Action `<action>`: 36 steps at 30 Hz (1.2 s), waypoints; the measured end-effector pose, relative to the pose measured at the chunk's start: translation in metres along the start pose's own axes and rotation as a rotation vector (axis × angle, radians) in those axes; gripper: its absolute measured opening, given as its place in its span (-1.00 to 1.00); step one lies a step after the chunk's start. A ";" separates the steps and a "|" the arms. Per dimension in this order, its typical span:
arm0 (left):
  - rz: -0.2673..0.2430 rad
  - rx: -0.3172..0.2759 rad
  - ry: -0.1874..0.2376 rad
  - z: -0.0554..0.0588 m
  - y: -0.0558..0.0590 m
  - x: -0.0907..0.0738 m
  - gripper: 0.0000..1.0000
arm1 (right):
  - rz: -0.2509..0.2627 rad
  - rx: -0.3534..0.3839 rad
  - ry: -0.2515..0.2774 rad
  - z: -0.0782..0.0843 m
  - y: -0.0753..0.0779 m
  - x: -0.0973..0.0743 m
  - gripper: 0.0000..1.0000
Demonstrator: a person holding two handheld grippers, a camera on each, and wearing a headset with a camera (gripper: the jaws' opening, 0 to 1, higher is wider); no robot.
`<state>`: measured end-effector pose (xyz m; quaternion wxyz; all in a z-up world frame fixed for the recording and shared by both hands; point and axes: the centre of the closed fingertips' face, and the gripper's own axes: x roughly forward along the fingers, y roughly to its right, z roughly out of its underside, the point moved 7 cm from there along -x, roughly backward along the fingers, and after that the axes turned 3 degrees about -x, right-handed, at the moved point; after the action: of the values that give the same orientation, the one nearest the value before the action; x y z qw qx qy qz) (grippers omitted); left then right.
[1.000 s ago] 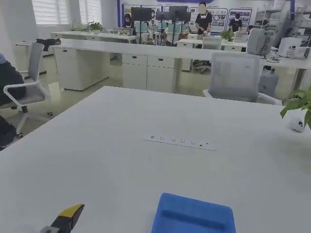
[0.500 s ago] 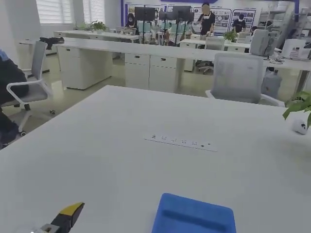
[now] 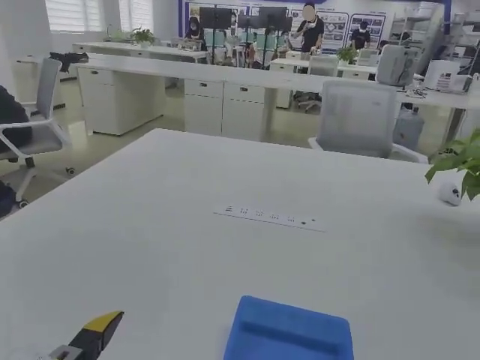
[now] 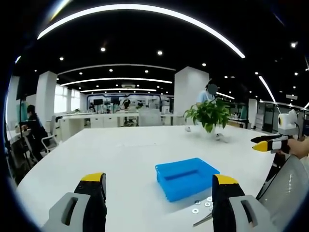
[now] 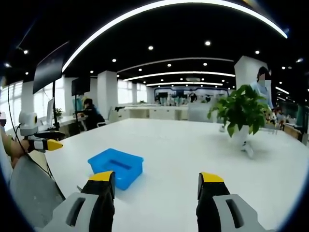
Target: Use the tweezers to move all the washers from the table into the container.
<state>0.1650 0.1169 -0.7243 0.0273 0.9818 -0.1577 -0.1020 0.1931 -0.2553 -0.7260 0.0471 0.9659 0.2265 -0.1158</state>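
Jaws of your left gripper stand wide apart, gripping nothing, and your right gripper is the same. In the left gripper view, the washers lie on the white tabletop at five o'clock from the blue container, just beside it, with the tweezers alongside them.
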 end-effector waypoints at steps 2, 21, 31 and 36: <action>0.004 0.005 0.000 -0.001 0.001 0.000 0.82 | -0.008 -0.015 -0.003 0.000 -0.001 0.001 0.32; 0.350 -0.186 -0.301 0.028 0.028 0.010 0.10 | -0.057 -0.082 -0.050 0.000 -0.011 0.001 -0.11; 0.541 0.002 -0.546 0.049 0.042 0.022 0.03 | -0.043 -0.076 -0.030 -0.001 -0.007 0.000 -0.11; 0.620 0.076 -0.637 0.057 0.051 0.031 -0.30 | 0.011 -0.111 0.008 -0.005 -0.001 -0.004 0.07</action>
<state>0.1663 0.0571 -0.7810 -0.0293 0.8081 -0.4486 -0.3805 0.1907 -0.2556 -0.7198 0.1002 0.9636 0.2273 -0.0990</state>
